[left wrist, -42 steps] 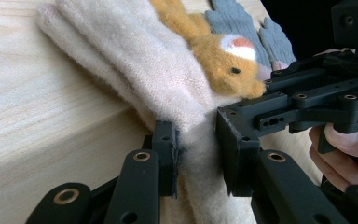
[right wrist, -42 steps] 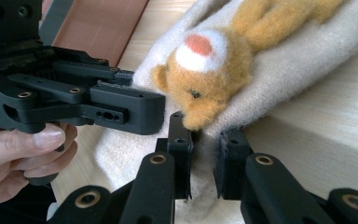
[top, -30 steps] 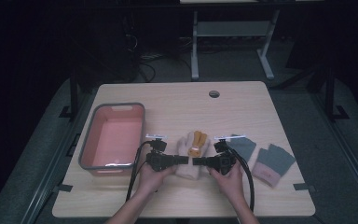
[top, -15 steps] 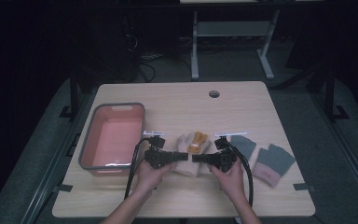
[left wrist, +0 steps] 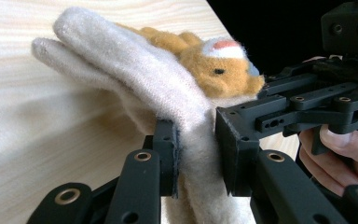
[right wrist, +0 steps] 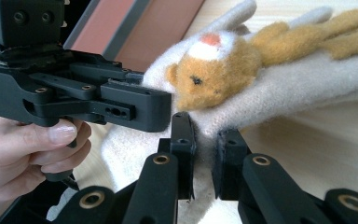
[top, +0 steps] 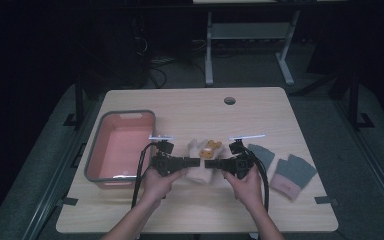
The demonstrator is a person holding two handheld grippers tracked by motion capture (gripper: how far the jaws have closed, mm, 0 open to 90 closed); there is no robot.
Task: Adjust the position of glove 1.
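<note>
**Gripping a cream glove from both ends**

Spanning most of the high view, the wooden table [top: 260, 115] carries everything else. At its left stands a pink tub with a grey rim [top: 121, 145], lying just beside the person's left hand [top: 156, 184]. Toward the right edge lie two grey gloves with pink cuffs [top: 292, 175], side by side and close to the right hand [top: 247, 187].

Between the two hands, near the table's front middle, sits a cream knitted glove [top: 199, 159] with an orange plush animal [top: 210, 147] on its back. The left gripper [top: 192, 162] and the right gripper [top: 211, 163] point at each other across it, tips nearly meeting.

From the left gripper view, the left gripper's jaws are clamped on a fold of the cream fabric [left wrist: 198, 154]. From the right gripper view, the right gripper's jaws likewise pinch the cream knit [right wrist: 205, 140] just below the animal's face [right wrist: 214, 70].
</note>
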